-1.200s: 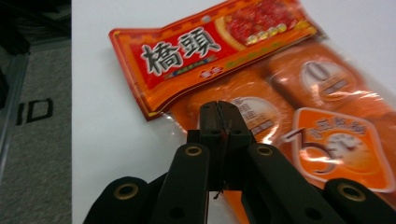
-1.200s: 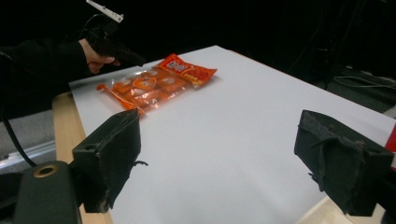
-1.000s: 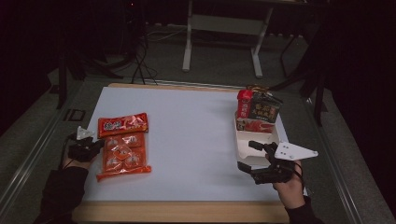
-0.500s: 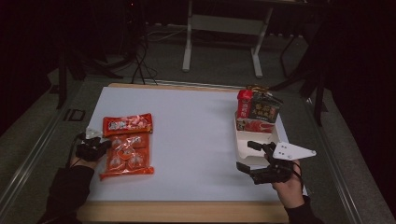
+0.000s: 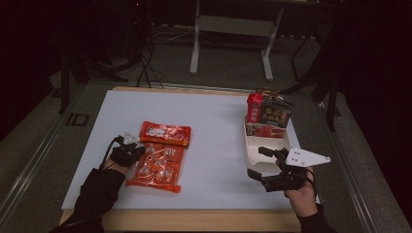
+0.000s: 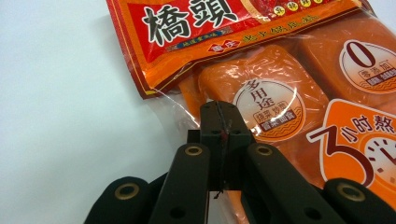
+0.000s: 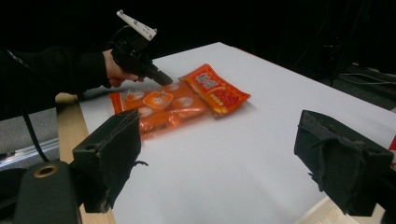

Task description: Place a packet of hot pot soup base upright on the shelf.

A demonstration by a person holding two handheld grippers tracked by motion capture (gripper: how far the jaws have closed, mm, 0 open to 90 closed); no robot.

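An orange and red snack bag (image 5: 160, 155) lies flat on the white table top (image 5: 218, 116), left of centre. My left gripper (image 5: 137, 152) is shut, its tips on the clear film at the bag's left edge. In the left gripper view the jaws meet at that film (image 6: 219, 109) beside the bag's orange packets (image 6: 280, 93). My right gripper (image 5: 256, 162) hovers open at the right, next to a white tray (image 5: 260, 145), with nothing between its jaws. The right gripper view has its jaws wide apart (image 7: 219, 154), with the bag (image 7: 177, 100) and the left gripper (image 7: 163, 78) across the table.
Red and dark food packs (image 5: 267, 114) stand upright at the far end of the white tray. The table's wooden front edge (image 5: 194, 218) runs along the bottom. Metal stands and cables sit on the dark floor behind the table.
My left gripper has moved to the right, and the snack bag has slid with it toward the table's middle. The right gripper has stayed put and open.
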